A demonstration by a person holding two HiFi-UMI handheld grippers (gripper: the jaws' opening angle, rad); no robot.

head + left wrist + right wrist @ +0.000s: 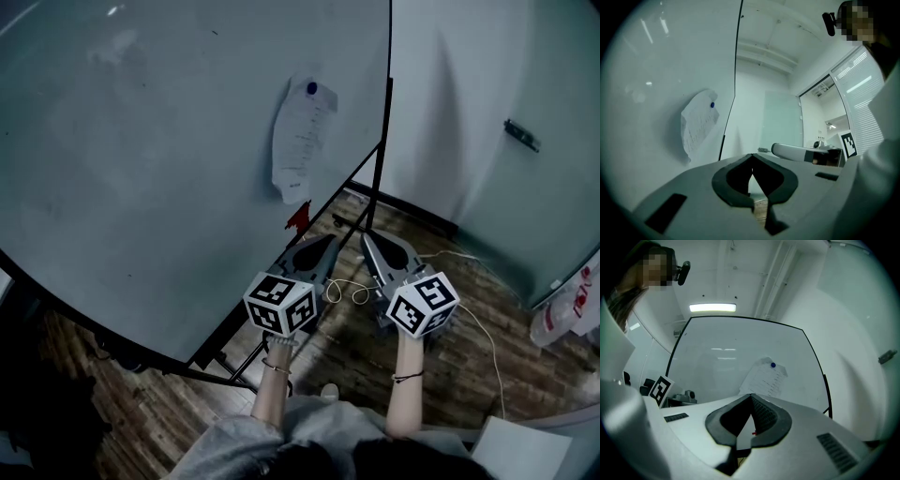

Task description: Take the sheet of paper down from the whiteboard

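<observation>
1. Left claw [331, 241] and right claw [367, 238] are pressed together, empty; we should spread one first.
2. The sheet of paper [300, 141] hangs on the whiteboard [141, 169] (under a blue magnet [312, 90]); we should pinch its lower corner.

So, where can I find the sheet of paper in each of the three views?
Head view: the sheet of paper hangs upper centre, on the whiteboard, near its right edge.
Left gripper view: the paper is left of centre.
Right gripper view: the paper is just right of centre.
Shared landmark: the blue magnet at the paper's top.
</observation>
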